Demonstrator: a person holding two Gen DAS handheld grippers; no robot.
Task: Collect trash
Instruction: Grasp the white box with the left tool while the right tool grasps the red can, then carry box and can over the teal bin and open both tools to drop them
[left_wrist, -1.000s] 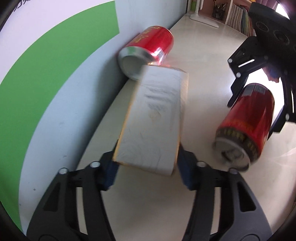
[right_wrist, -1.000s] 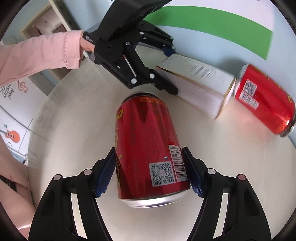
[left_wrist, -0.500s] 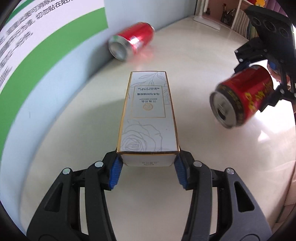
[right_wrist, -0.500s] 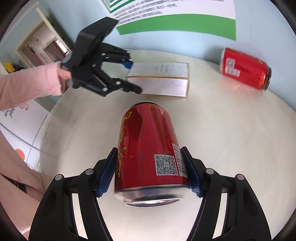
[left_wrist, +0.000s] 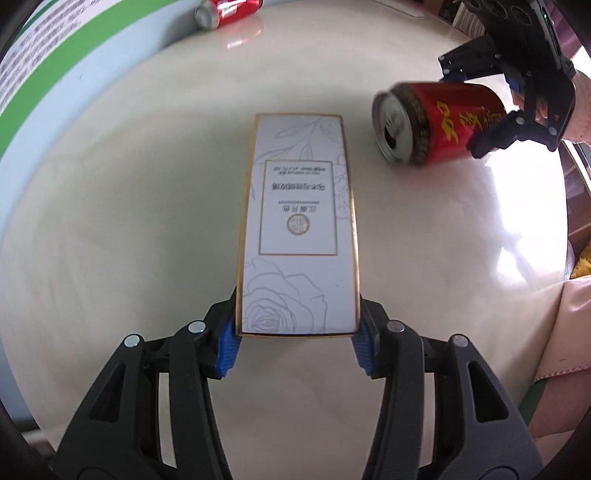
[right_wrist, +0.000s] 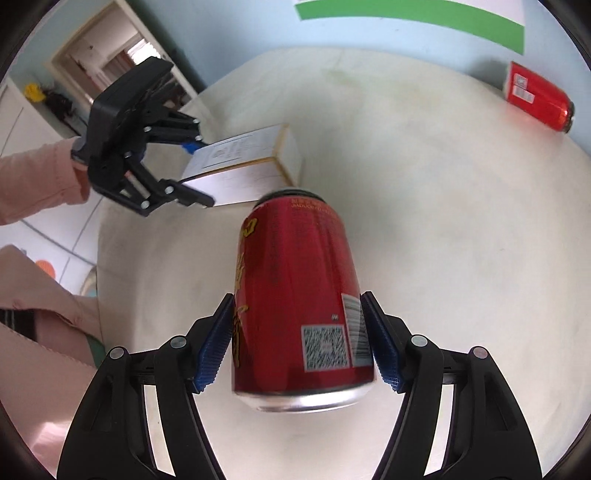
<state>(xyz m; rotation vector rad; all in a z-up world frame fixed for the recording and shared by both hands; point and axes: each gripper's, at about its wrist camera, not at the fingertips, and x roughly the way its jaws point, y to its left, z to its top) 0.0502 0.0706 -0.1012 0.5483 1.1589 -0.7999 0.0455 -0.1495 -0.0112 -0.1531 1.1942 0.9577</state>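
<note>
Cream table (left_wrist: 129, 229) runs up to a pale blue wall (right_wrist: 236, 33) with a green stripe. White box (left_wrist: 299, 229) with a gold rim, held above the tabletop, its near end clamped between the blue pads of the left gripper (left_wrist: 297, 345). Red can (right_wrist: 295, 295), carried clear of the table, pinched at its base end by the right gripper (right_wrist: 299, 349). Second red can (right_wrist: 537, 98) lies on its side against the wall, well apart from both.

Left gripper (left_wrist: 297, 343), right gripper (right_wrist: 297, 341): matte black plastic, two angular fingers each with triangular cut-outs, silver round screw heads at joints, blue ribbed pads (right_wrist: 210, 347) inside fingertips. Person: pale pink long sleeve (right_wrist: 33, 184), cuff at wrist.
</note>
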